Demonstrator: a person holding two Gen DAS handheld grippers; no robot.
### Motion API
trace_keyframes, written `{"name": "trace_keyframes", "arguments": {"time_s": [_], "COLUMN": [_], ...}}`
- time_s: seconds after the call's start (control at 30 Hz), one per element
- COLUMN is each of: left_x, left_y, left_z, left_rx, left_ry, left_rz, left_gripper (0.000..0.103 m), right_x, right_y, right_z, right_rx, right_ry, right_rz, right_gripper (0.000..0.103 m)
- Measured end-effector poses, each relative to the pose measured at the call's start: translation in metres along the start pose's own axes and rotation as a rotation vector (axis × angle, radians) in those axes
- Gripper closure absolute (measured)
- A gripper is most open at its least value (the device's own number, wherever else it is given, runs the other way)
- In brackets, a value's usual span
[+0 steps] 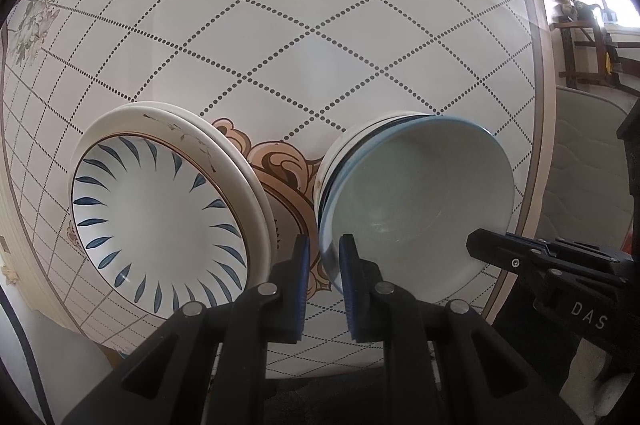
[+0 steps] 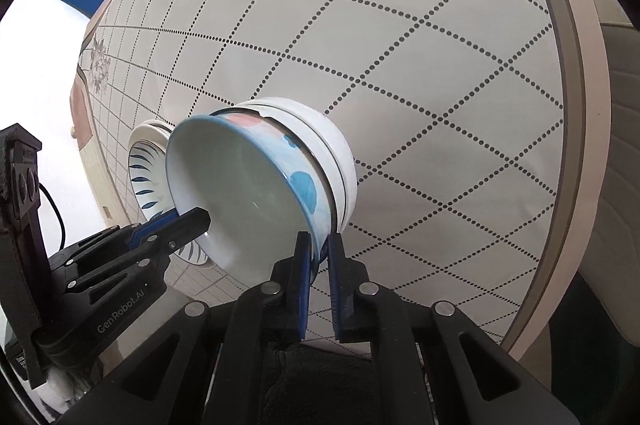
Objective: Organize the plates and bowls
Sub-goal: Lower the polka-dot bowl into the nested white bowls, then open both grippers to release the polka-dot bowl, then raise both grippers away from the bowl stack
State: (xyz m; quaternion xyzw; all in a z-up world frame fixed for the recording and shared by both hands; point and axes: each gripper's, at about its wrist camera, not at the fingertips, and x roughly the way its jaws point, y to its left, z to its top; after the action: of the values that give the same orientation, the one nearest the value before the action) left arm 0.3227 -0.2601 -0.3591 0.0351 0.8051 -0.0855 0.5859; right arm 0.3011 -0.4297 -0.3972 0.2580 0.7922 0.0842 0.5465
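Observation:
A pale blue bowl [image 1: 416, 193] with blue and pink spots [image 2: 256, 185] sits nested on top of a stack of white bowls [image 2: 340, 165]. My left gripper [image 1: 324, 249] has its jaws on either side of the blue bowl's near rim, narrowly apart. My right gripper [image 2: 320, 245] has its jaws closed on the bowl's rim on the other side; it shows in the left wrist view as a black finger [image 1: 492, 247]. A stack of plates, the top one with blue leaf strokes [image 1: 160, 221], lies left of the bowls; it also shows in the right wrist view [image 2: 146, 165].
Everything rests on a round table [image 1: 280, 25] with a dotted diamond cloth and flower prints. The table's edge [image 2: 576, 105] curves along the right. A padded chair [image 1: 588, 165] stands beyond that edge.

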Motion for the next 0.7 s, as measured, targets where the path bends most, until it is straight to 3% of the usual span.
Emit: {"name": "trace_keyframes", "arguments": {"time_s": [0.17, 0.37, 0.43, 0.47, 0.5, 0.53, 0.57, 0.63, 0.7], "left_x": [-0.019, -0.053, -0.067, -0.074, -0.082, -0.089, -0.094, -0.104, -0.11], "left_y": [0.004, 0.003, 0.001, 0.0, -0.002, -0.004, -0.004, -0.006, -0.006], "left_z": [-0.008, -0.041, -0.057, -0.064, -0.072, -0.08, -0.088, -0.103, -0.116], "left_rx": [-0.016, -0.009, 0.002, 0.008, 0.01, 0.013, 0.019, 0.011, 0.001], "left_ry": [-0.097, -0.291, -0.358, -0.393, -0.432, -0.467, -0.493, -0.545, -0.566], "left_rz": [0.039, 0.089, 0.108, 0.118, 0.132, 0.141, 0.144, 0.15, 0.141], "left_gripper": [0.083, 0.081, 0.073, 0.072, 0.064, 0.051, 0.043, 0.024, 0.019], "right_x": [-0.003, -0.023, -0.032, -0.037, -0.042, -0.048, -0.054, -0.064, -0.074], "right_y": [0.011, 0.029, 0.031, 0.033, 0.034, 0.035, 0.036, 0.041, 0.044], "right_z": [-0.009, -0.037, -0.05, -0.058, -0.066, -0.074, -0.084, -0.103, -0.122], "right_rx": [-0.071, -0.17, -0.193, -0.203, -0.214, -0.225, -0.233, -0.239, -0.248], "right_ry": [-0.044, -0.174, -0.237, -0.272, -0.308, -0.342, -0.374, -0.426, -0.481], "right_rz": [-0.06, -0.154, -0.19, -0.218, -0.233, -0.237, -0.244, -0.271, -0.297], "right_gripper": [0.094, 0.091, 0.078, 0.054, 0.02, 0.007, 0.0, 0.0, 0.0]}}
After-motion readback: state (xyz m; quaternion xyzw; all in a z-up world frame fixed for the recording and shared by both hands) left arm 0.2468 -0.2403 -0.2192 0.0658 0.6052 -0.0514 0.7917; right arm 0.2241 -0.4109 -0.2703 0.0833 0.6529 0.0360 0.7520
